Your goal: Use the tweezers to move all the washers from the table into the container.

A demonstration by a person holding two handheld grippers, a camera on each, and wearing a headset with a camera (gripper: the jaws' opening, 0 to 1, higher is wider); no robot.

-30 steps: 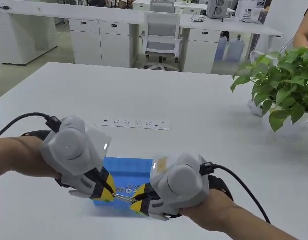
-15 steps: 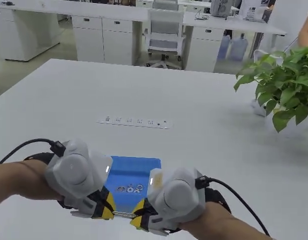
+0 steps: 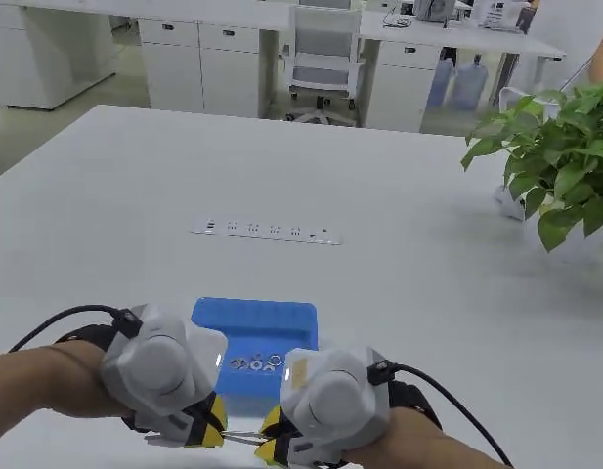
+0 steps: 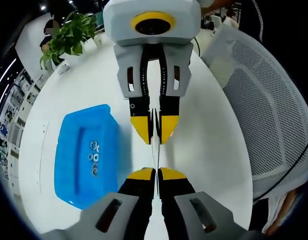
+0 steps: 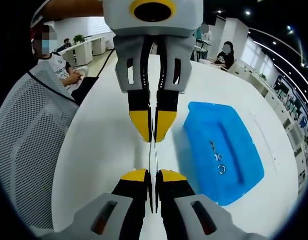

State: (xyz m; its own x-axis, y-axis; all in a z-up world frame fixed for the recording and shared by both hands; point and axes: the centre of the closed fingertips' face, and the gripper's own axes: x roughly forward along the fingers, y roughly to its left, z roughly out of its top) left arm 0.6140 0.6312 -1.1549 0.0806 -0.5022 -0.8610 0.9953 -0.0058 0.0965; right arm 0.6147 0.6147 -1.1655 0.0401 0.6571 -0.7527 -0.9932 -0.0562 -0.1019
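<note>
White and broad, the workbench top (image 3: 399,195) is carrying a shallow blue plastic container (image 3: 254,322) near its front edge, with a leafy green potted plant (image 3: 560,147) sitting off at two o'clock. Risk first: the thin silver metal tweezers (image 3: 244,439) are bridging both grippers, so if one lets go before the other has a firm pinch, they are likely to drop or swing. A twist between the hands could also be springing the legs apart. The left gripper (image 3: 211,427) is clamping hard on one end and the right gripper (image 3: 272,446) on the other, their yellow tips facing each other at six o'clock of the container, just beside its near wall. Neither pair of jaws is showing any gap beyond the tweezers' own thickness. The small metal ring washers (image 3: 255,364) are lying clustered inside the container, and none are showing on the bare tabletop — the moving is looking finished, or nearly so.
</note>
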